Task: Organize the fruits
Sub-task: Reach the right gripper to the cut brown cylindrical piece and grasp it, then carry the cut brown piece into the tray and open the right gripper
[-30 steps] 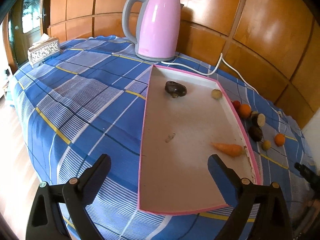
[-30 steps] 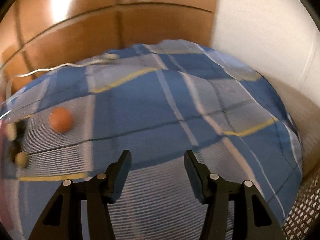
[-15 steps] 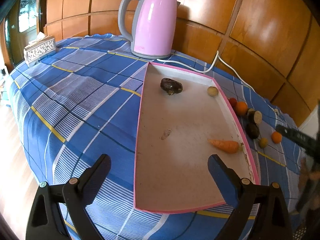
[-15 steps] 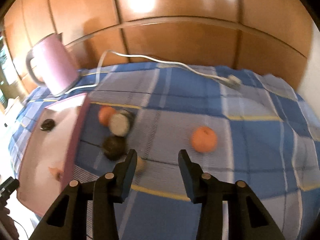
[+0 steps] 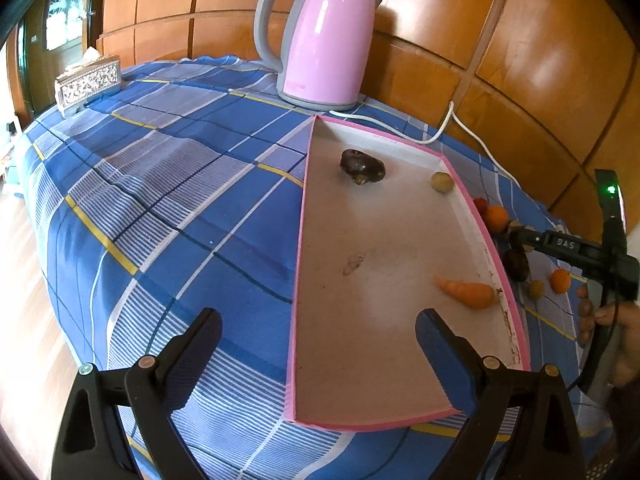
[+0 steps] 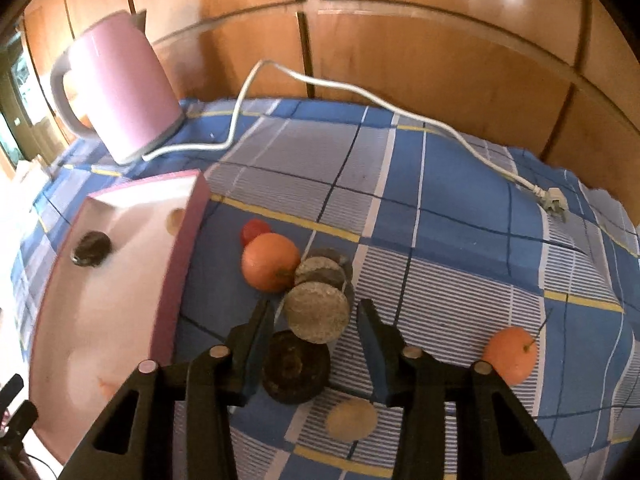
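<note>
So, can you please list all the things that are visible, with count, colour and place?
tray: 1, pink rim, on the cloth
carrot: 1, orange, in the tray
dark fruit: 1, brown, in the tray
small round fruit: 1, tan, tray far corner
oranges: 2, beside the tray; second
halved fruit: 2 pale cut faces, at the right claw
dark round fruit: 1, between the claw fingers
kettle: 1, pink, behind the tray
tissue box: 1, silver, far left
left claw: open
right claw: open
</note>
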`<state>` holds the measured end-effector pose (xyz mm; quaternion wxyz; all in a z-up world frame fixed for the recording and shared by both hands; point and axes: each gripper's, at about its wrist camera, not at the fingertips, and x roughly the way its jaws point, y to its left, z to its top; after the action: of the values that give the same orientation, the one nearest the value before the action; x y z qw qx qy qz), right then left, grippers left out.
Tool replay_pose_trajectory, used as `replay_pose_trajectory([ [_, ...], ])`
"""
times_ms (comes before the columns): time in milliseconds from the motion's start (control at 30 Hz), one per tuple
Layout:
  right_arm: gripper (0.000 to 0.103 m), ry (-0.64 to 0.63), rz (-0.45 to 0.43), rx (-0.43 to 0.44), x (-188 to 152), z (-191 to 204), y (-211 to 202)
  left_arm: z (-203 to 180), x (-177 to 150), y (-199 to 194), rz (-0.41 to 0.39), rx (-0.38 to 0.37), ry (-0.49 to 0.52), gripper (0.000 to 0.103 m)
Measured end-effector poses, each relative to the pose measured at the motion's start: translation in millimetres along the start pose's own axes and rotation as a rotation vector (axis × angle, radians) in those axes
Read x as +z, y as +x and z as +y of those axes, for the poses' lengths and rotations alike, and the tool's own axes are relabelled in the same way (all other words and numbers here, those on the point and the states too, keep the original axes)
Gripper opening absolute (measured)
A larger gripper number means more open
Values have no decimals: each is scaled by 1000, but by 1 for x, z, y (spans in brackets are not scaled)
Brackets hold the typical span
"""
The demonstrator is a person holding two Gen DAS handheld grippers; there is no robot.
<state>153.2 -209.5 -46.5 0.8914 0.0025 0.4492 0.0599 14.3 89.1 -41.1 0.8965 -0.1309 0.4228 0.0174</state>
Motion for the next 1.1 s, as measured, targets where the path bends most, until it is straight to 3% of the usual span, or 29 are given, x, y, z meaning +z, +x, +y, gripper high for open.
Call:
replay_pose_trajectory([
  [367,36,103,-67,-11,-21,-35,-33,-2,-2,-1,3,6,-2,98],
  [767,36,87,-96,-7,-53,-26,-55,-5,-4,-17,-28,16,9,99],
  [1100,36,28,-122,59,-54,3,-71,-4,-5,-21,-36,22,-4,99],
])
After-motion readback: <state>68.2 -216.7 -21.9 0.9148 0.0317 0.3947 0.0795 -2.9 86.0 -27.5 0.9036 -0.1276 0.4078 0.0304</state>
